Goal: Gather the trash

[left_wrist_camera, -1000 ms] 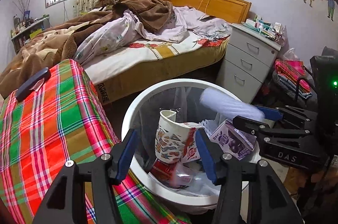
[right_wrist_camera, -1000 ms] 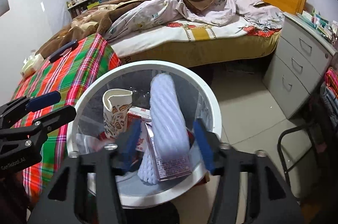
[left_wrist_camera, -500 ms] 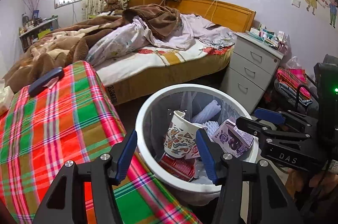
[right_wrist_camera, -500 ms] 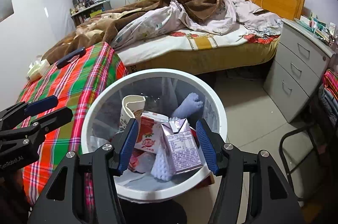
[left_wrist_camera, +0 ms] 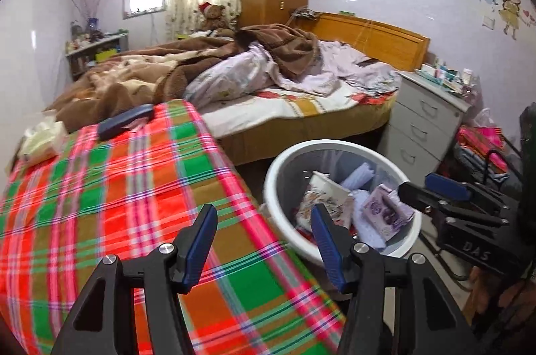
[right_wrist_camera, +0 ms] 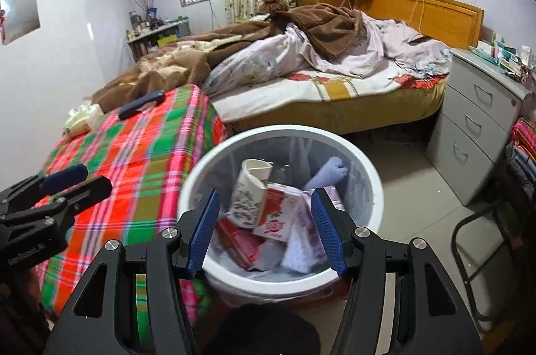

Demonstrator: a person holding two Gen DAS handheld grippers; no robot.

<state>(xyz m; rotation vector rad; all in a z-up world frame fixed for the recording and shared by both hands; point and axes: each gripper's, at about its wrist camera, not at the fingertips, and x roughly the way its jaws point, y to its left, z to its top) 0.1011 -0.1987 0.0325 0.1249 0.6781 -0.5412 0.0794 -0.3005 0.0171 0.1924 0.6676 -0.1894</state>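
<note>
A white round trash bin [left_wrist_camera: 284, 160] [right_wrist_camera: 372, 174] stands on the floor beside a table with a plaid cloth [left_wrist_camera: 134, 181] [right_wrist_camera: 140, 154]. In the bin lie a patterned paper cup [right_wrist_camera: 249, 197] [left_wrist_camera: 318, 197], a red carton [right_wrist_camera: 278, 214], a purple carton [left_wrist_camera: 385, 211] and a white ribbed foam sleeve [right_wrist_camera: 330, 170] [left_wrist_camera: 360, 174]. My left gripper [left_wrist_camera: 263, 222] is open and empty over the table's edge, left of the bin. My right gripper [right_wrist_camera: 264, 207] is open and empty above the bin; it also shows in the left wrist view [left_wrist_camera: 425, 187].
On the table's far end lie a dark blue case [left_wrist_camera: 125, 122] [right_wrist_camera: 140, 103] and a tissue pack [left_wrist_camera: 42, 139] [right_wrist_camera: 82, 119]. An unmade bed [left_wrist_camera: 284, 87] stands behind. A grey drawer unit [left_wrist_camera: 425, 127] [right_wrist_camera: 475, 127] is at right, with a black chair frame [right_wrist_camera: 482, 254] nearby.
The white foam sleeve left my right gripper and dropped into the bin. Both grippers have pulled back and up from the bin; the left one has shifted over the plaid table.
</note>
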